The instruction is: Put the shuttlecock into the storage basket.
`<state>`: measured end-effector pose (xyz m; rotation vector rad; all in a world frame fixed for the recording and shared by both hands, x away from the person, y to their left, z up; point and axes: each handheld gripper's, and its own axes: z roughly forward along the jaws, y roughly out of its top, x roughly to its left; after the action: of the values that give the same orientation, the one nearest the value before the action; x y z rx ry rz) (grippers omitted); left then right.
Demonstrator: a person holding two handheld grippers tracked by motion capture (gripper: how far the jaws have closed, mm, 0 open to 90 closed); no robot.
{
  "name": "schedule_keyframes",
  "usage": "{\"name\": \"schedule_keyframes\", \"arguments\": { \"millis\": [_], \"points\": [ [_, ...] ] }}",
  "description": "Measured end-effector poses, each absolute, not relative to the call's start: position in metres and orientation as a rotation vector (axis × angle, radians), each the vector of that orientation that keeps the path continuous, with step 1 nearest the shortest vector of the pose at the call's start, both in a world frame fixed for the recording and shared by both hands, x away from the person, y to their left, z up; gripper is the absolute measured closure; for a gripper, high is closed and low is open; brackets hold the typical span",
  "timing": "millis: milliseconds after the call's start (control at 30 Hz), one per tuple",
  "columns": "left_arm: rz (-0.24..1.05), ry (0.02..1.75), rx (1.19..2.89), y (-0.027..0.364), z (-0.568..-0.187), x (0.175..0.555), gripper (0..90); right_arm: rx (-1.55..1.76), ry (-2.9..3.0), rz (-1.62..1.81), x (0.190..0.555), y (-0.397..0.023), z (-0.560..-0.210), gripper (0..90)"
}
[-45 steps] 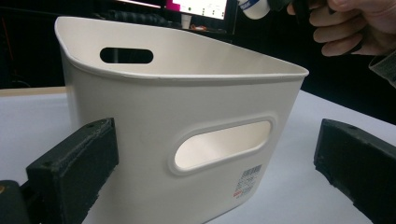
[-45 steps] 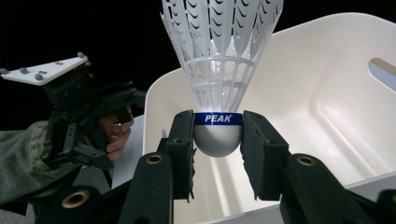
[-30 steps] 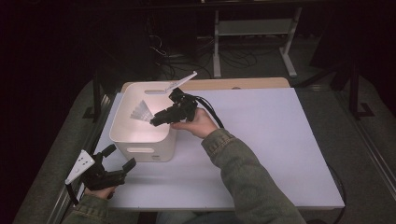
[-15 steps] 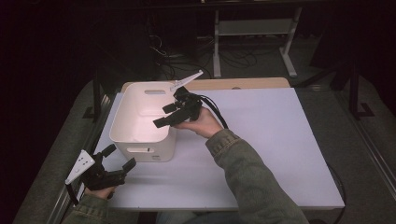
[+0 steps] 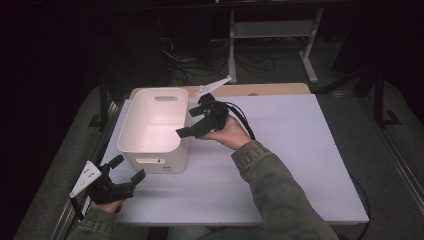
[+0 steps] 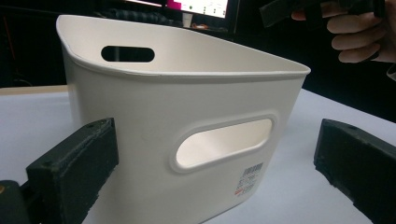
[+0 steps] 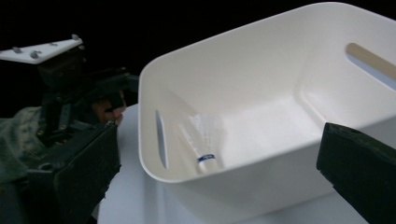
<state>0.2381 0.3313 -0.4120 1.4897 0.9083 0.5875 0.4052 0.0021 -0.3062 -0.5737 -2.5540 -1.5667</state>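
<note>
A white plastic basket (image 5: 155, 127) with handle slots stands on the left part of the table. A white shuttlecock (image 7: 201, 140) with a blue band lies inside it against the near wall. My right gripper (image 5: 187, 122) hovers just right of the basket's rim; its jaws have just been opening and stand wide with nothing between them. In its own view, the right gripper (image 7: 222, 140) looks down into the basket (image 7: 280, 93). My left gripper (image 5: 129, 167) rests open at the table's front left, facing the basket's (image 6: 187, 93) near wall, apart from it (image 6: 215, 158).
The white tabletop (image 5: 300, 150) stretches right of the basket, with a wooden strip (image 5: 270, 90) along its back edge. Cables and a metal stand (image 5: 270, 30) sit on the dark floor beyond. The other hand's gripper (image 7: 60, 93) appears at the left of the right gripper view.
The right gripper let go of the shuttlecock over the basket, opened its jaws and drew back to the right. The left gripper stayed put.
</note>
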Motion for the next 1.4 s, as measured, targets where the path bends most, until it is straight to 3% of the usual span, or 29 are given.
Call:
{"name": "schedule_keyframes", "arguments": {
  "millis": [1400],
  "points": [
    [0.586, 0.909, 1.506, 0.329, -0.411, 0.238, 0.0, -0.711, -2.474, -1.746, 0.38, -0.09, -0.333, 0.0]
  ]
}}
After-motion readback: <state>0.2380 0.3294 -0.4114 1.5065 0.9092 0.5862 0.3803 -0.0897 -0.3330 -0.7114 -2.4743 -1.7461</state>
